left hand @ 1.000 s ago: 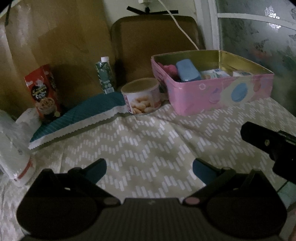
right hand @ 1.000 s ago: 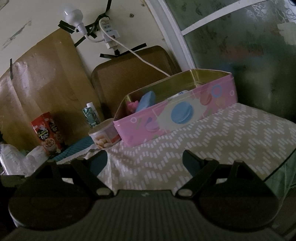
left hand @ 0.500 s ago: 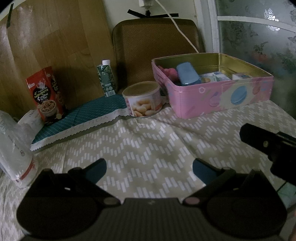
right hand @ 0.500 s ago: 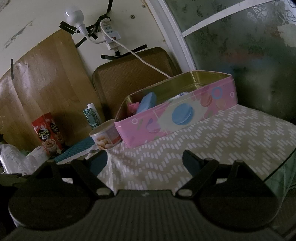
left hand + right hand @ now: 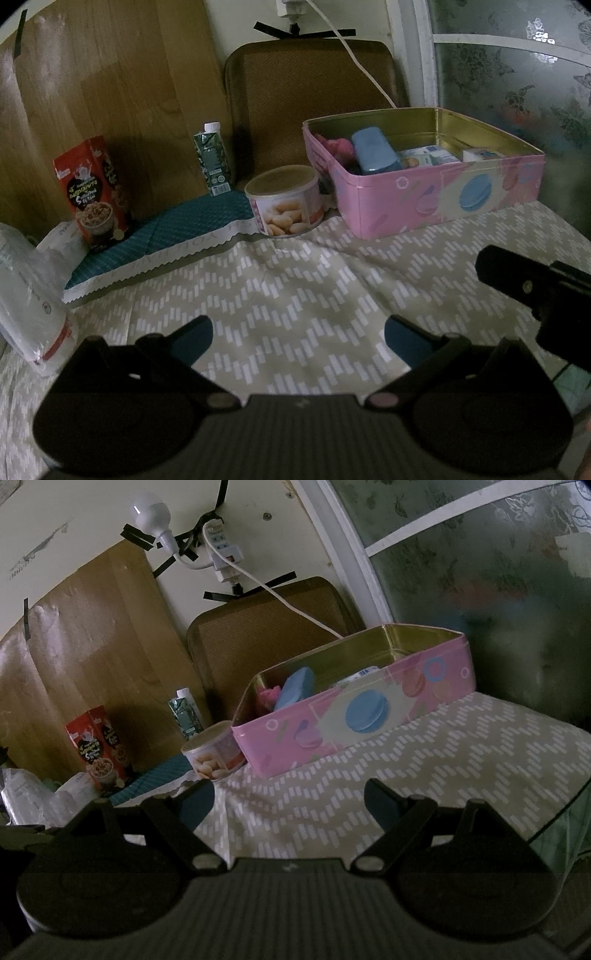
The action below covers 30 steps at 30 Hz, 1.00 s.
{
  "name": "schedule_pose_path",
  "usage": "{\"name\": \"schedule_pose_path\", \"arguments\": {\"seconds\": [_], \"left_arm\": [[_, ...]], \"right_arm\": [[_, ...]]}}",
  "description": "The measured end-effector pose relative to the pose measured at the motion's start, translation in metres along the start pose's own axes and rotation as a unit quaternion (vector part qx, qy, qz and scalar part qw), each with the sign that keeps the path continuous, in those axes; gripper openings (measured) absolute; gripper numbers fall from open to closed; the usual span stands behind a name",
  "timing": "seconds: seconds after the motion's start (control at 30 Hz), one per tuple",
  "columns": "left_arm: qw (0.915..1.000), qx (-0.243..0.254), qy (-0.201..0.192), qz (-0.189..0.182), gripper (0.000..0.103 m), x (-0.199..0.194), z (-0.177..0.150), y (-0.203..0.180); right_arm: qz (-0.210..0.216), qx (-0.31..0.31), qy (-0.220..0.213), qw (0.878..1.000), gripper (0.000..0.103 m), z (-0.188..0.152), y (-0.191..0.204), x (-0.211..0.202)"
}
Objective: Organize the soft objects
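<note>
Left gripper [image 5: 297,334]: jaws spread wide, nothing between them, hovering over the patterned cloth [image 5: 295,291] in front of the tin.

Right gripper [image 5: 289,800]: jaws likewise apart and empty, over the same cloth, nearer the tin's front wall; its body shows at the right edge of the left wrist view.

Peanut can [image 5: 284,199]: upright, lid on, just beside the tin's left front corner.

Teal bag [image 5: 166,236]: lying flat left of the can, long axis running leftward away from the tin, zigzag white edge toward the grippers.

Pink tin [image 5: 443,199]: rectangular, open, gold inside, long axis left to right across the cloth. Contents: a pink soft thing [image 5: 338,147] in the left end; a blue pouch [image 5: 373,155] leaning beside it, long axis tilted up toward the back wall; small white boxes [image 5: 428,157] toward the right end.

Green carton [image 5: 214,162]: upright, behind the bag, left of the tin.

Red cereal bag [image 5: 92,192]: upright, further left of the carton.

Clear plastic bag [image 5: 29,295]: far left of the tin.
</note>
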<state>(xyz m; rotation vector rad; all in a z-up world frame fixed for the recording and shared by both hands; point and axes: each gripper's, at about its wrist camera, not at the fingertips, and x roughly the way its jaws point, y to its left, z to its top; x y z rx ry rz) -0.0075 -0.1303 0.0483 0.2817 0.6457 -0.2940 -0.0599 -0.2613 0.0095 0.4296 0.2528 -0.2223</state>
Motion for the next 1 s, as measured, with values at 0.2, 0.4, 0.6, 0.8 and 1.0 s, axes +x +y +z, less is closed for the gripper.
{"name": "schedule_pose_path", "arguments": {"seconds": [0.2,0.4,0.6,0.8,1.0], "left_arm": [[1.0,0.0,-0.004,-0.002,0.103,-0.002,0.0009,-0.0001],[1.0,-0.001,-0.008,-0.001,0.103,-0.0034,0.0015,0.0004],[0.9999,-0.003,-0.01,0.001,0.103,-0.004,0.001,0.0011],[0.9999,0.002,-0.013,-0.005,0.103,-0.0057,0.0003,-0.0002],[0.9995,0.01,-0.024,-0.016,0.103,-0.0098,-0.0007,-0.0046]], "right_arm": [[0.0,-0.001,-0.001,1.0,0.09,0.0,0.0003,0.0003],[0.0,-0.002,-0.003,1.0,0.09,0.0014,0.0015,0.0006],[0.0,-0.003,-0.003,1.0,0.09,0.0011,0.0019,0.0007],[0.001,-0.003,-0.003,1.0,0.09,0.001,0.0012,0.0009],[0.001,-0.005,-0.004,1.0,0.09,0.0003,0.001,0.0015]]}}
